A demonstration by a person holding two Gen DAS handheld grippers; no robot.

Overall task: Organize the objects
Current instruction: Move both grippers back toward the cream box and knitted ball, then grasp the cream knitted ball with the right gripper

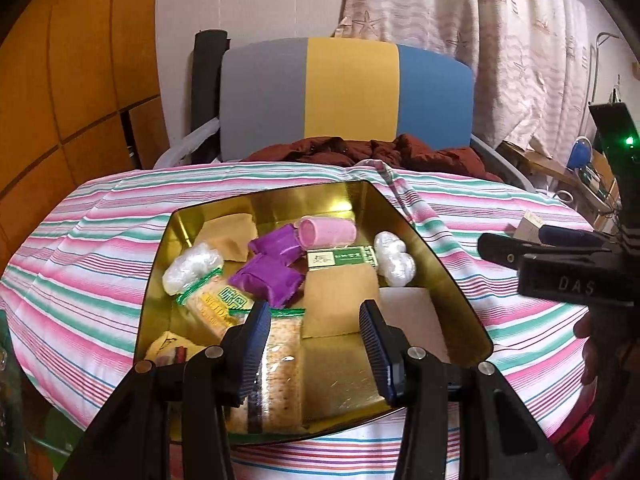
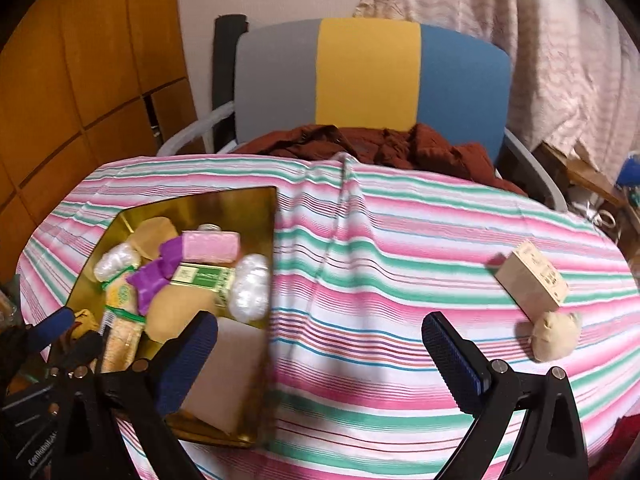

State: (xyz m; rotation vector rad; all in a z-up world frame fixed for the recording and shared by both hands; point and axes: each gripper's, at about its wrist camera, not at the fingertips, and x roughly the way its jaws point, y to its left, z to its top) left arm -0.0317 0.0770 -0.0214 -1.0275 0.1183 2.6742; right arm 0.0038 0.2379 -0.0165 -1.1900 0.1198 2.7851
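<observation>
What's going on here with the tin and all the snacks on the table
A person is tidying small items into a gold tin on a striped tablecloth. The left hand-held gripper hangs open over the tin's near end, above a cracker packet, holding nothing. The right hand-held gripper is open too, over the bare cloth beside the tin. A small beige box and a tan pouch lie outside the tin on the cloth, apparently yet to be packed.

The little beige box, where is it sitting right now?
In the right wrist view the beige box lies on the striped tablecloth at the far right, outside the gold tin, with a small tan pouch just in front of it.
</observation>
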